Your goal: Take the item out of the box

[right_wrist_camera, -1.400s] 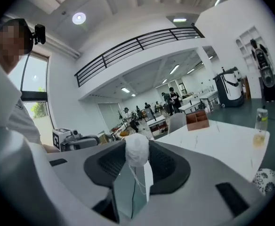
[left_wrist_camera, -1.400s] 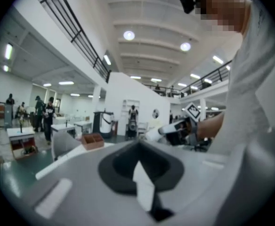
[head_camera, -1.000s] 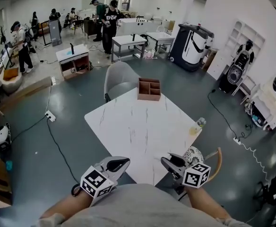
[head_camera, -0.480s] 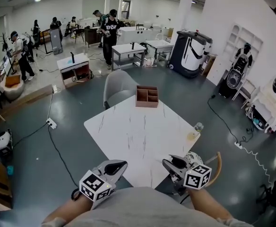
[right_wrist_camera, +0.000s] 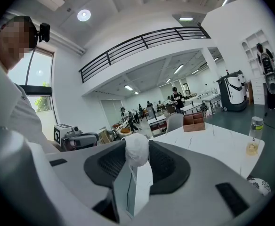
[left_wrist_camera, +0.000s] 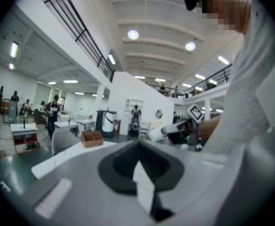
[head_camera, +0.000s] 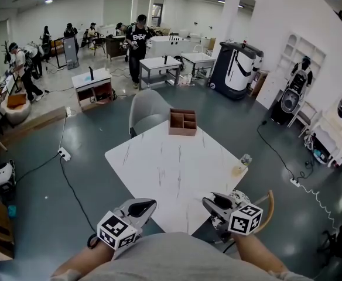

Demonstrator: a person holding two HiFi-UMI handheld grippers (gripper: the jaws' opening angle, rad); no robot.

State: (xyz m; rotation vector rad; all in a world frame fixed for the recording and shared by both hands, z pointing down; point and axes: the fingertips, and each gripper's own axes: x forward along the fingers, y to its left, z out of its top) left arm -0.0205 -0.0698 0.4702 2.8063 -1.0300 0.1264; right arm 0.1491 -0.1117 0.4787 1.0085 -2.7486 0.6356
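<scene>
The brown box (head_camera: 183,122) sits at the far edge of the white table (head_camera: 177,174), well apart from both grippers; I cannot tell what is inside it; the left gripper (head_camera: 149,203) has its jaws pressed together, with nothing in them; the right gripper (head_camera: 207,201) pinches a white lump (right_wrist_camera: 137,149) at its tips.

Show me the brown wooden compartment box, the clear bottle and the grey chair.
brown wooden compartment box (head_camera: 183,131), head view, front wall.
clear bottle (head_camera: 242,164), head view, body.
grey chair (head_camera: 147,107), head view, backrest.
</scene>
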